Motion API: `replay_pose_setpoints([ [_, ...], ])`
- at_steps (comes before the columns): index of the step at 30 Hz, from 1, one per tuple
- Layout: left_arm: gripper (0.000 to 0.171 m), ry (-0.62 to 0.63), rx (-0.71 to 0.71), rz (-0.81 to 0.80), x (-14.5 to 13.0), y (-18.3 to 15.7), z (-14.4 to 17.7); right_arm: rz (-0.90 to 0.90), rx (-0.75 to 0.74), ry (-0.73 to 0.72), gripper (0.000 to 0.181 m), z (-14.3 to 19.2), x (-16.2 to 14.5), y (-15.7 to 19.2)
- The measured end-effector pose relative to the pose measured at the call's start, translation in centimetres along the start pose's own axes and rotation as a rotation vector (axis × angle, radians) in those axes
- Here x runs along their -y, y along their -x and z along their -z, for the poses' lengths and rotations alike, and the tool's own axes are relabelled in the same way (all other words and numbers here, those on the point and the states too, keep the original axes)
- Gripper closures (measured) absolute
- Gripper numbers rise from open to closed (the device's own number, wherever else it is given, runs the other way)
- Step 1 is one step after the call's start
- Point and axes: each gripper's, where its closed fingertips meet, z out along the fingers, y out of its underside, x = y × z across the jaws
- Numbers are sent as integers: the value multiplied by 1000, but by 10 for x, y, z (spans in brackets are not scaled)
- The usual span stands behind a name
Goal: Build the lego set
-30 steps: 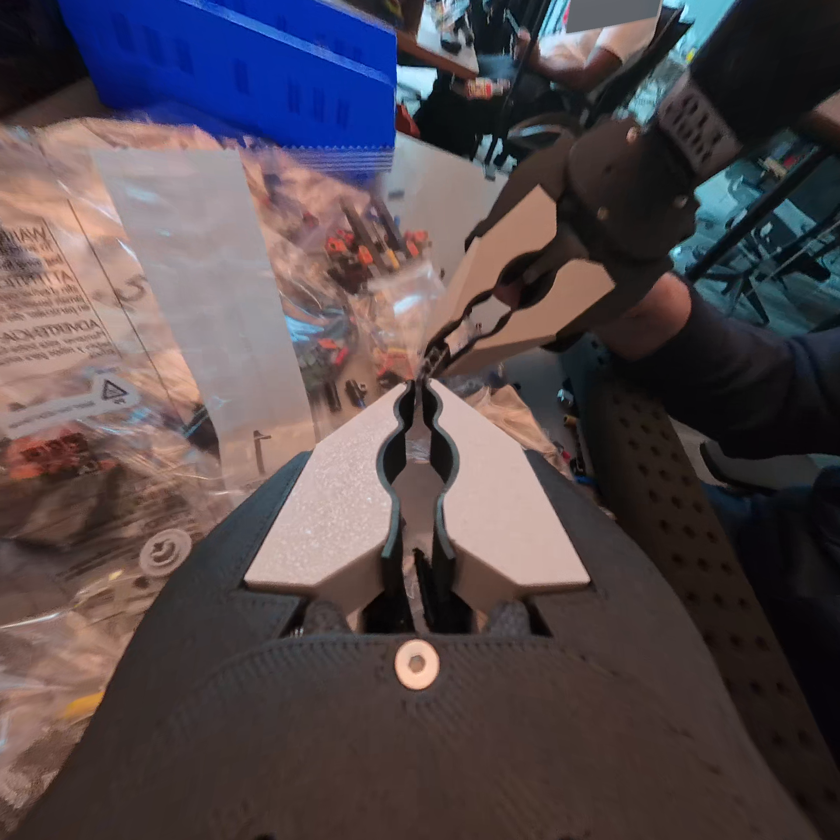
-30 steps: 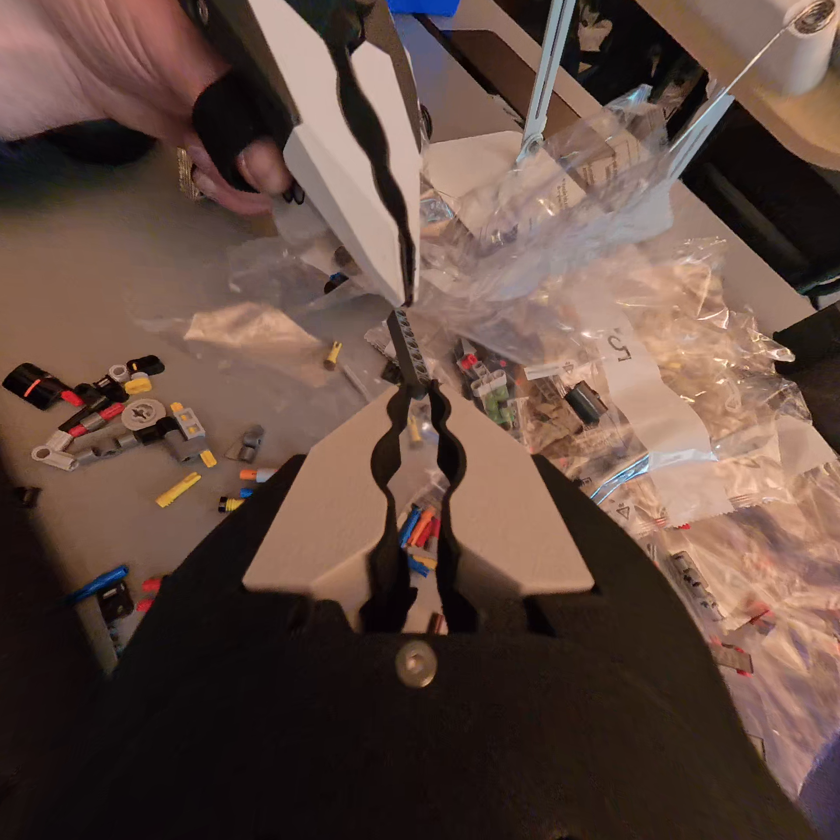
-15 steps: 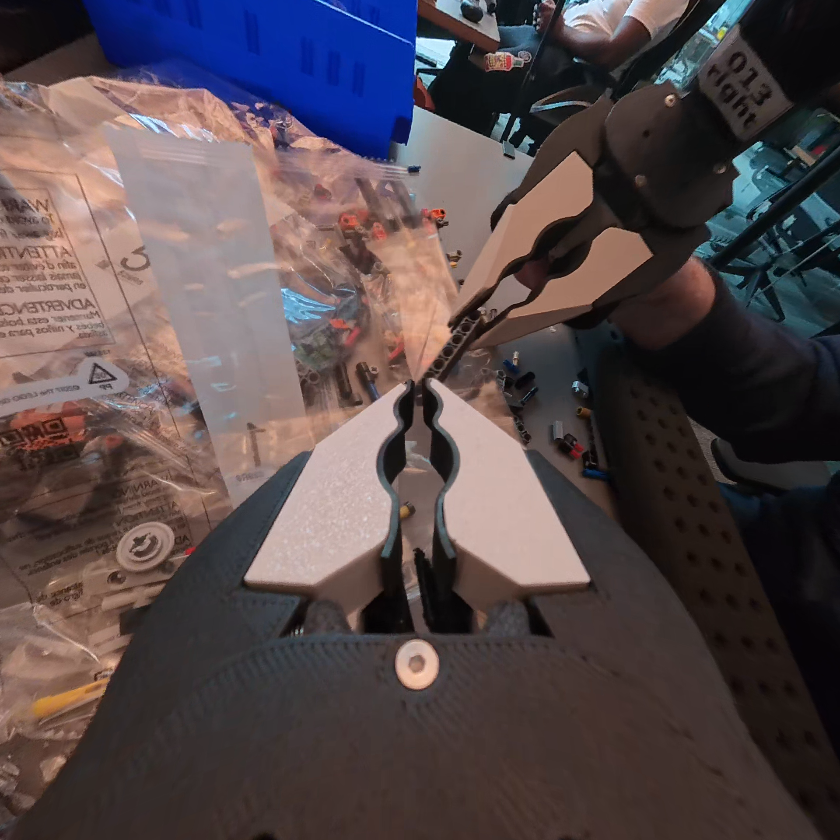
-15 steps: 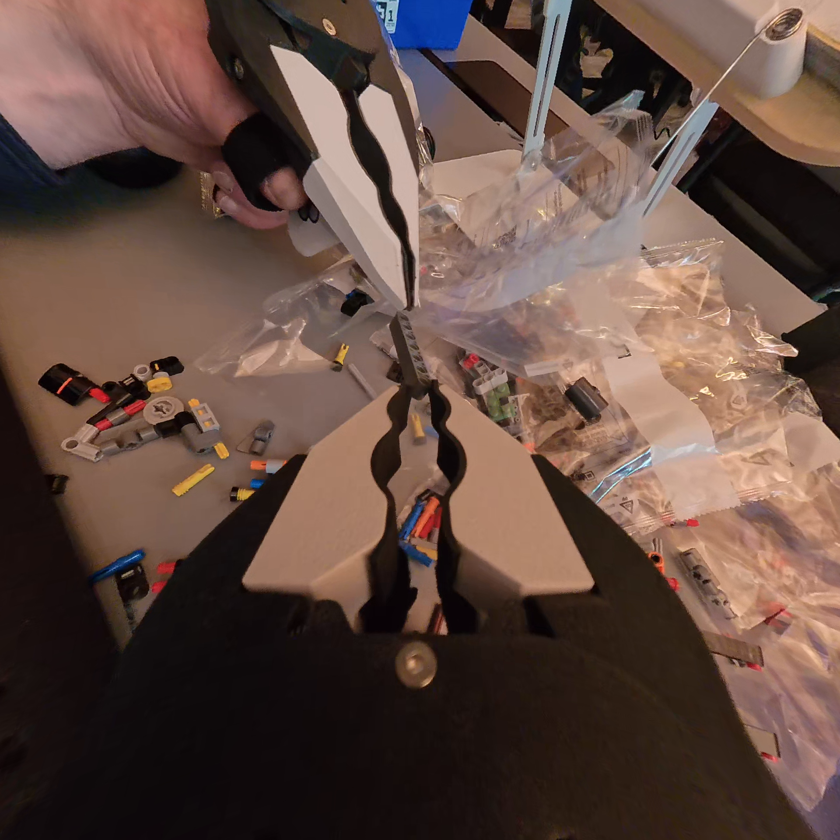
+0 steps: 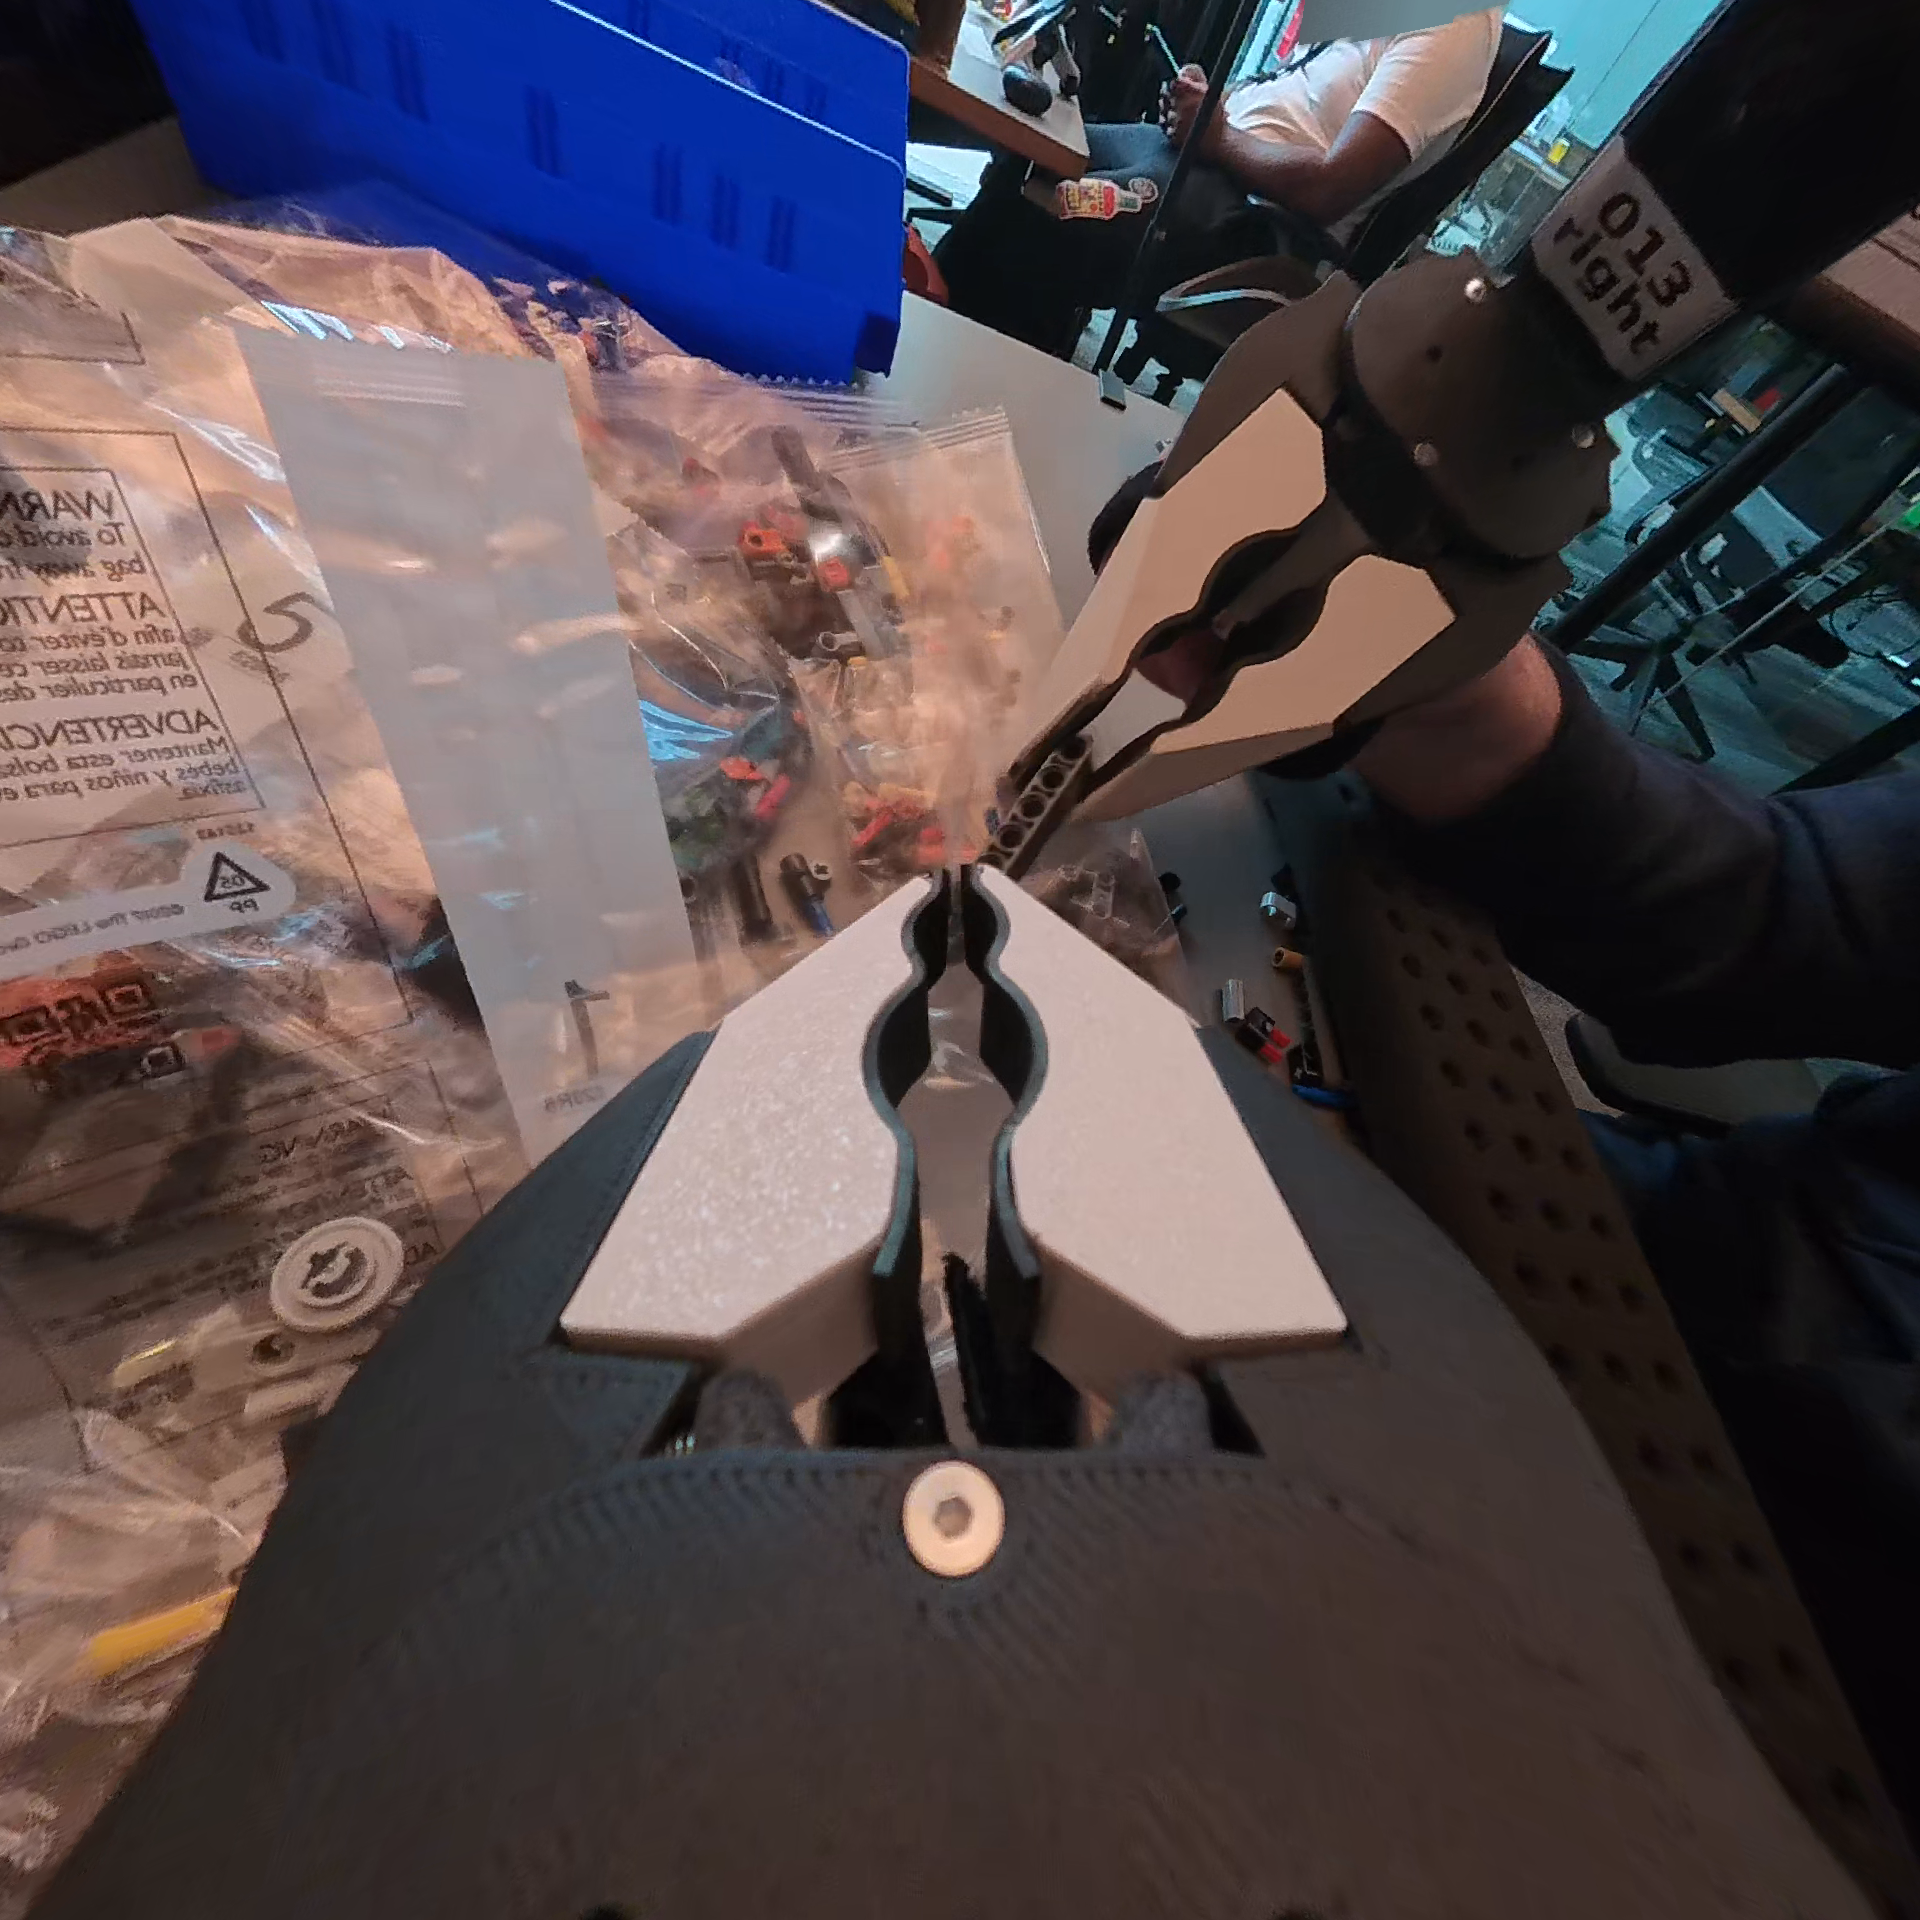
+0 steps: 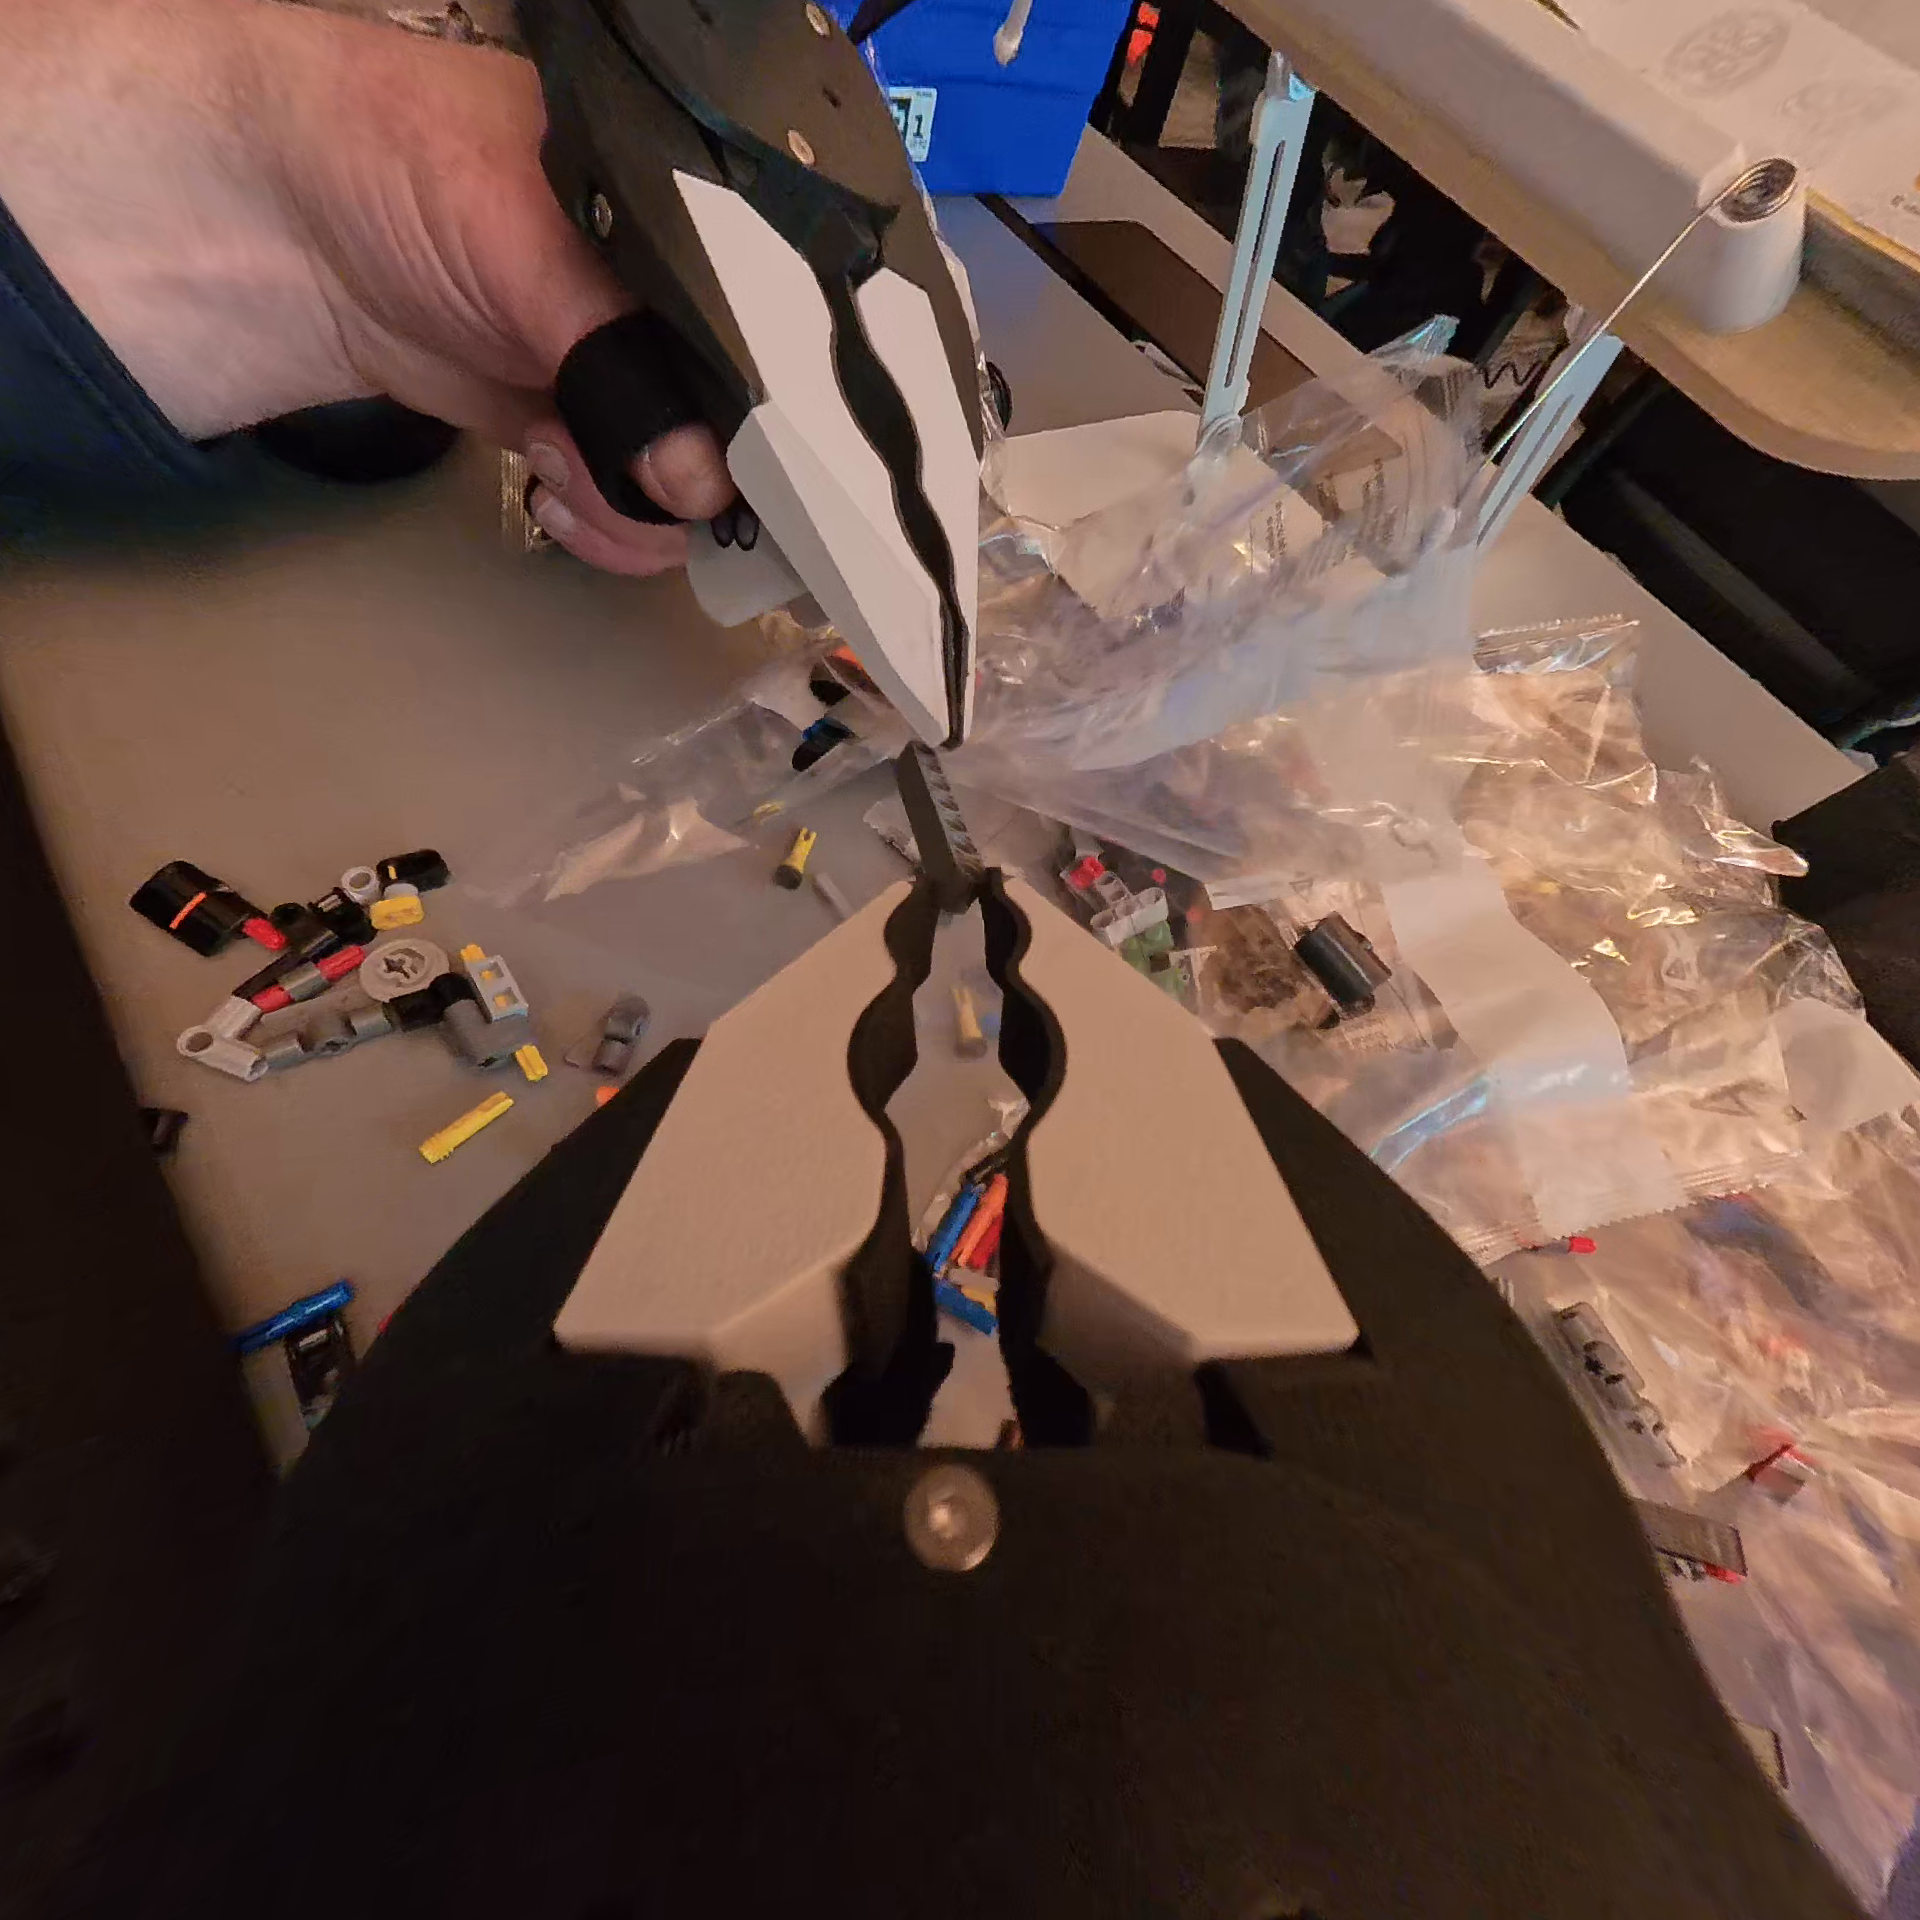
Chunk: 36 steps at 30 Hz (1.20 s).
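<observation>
Black beam (image 6: 940,821) drawn clear of clear bag (image 6: 1174,665) — both hand-held grippers raised

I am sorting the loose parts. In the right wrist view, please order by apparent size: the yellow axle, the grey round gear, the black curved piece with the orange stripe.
1. black curved piece
2. grey round gear
3. yellow axle, longer than the gear but much thinner, so this pair is unsure

Loose bricks (image 6: 343,987) lie on the bench (image 6: 343,707) to the left in the right wrist view, with a heap of bags (image 6: 1455,935) to their right. A crate (image 5: 540,145) stands behind the bags. The left tool (image 6: 951,727) and right tool (image 6: 954,894) meet tip to tip above the heap's edge, a beam (image 6: 940,821) between them.
</observation>
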Motion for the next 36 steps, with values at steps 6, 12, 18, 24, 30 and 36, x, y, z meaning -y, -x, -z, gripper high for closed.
replay_pose_setpoints([
  [6, 171, 16, -3, -17, -1, -4, -4, 0, -4, 14, 174, -3, -2, 0],
  [12, 170, 10, 23, -18, 1, -1, 2, 10, 7, 22, 174, -4, -3, 3],
  [18, 170, 2, 54, -26, 4, 1, 11, 24, 43, 11, 175, -3, -2, 11],
  [24, 171, 19, 64, -33, 1, 3, 7, 38, 103, -44, 175, 0, 9, 23],
  [30, 171, 2, 82, -54, 6, 3, 9, 16, 110, -108, 175, 7, 19, 22],
  [36, 171, -11, 72, -57, 9, 1, 8, 10, 58, -60, 174, 1, 12, 14],
])
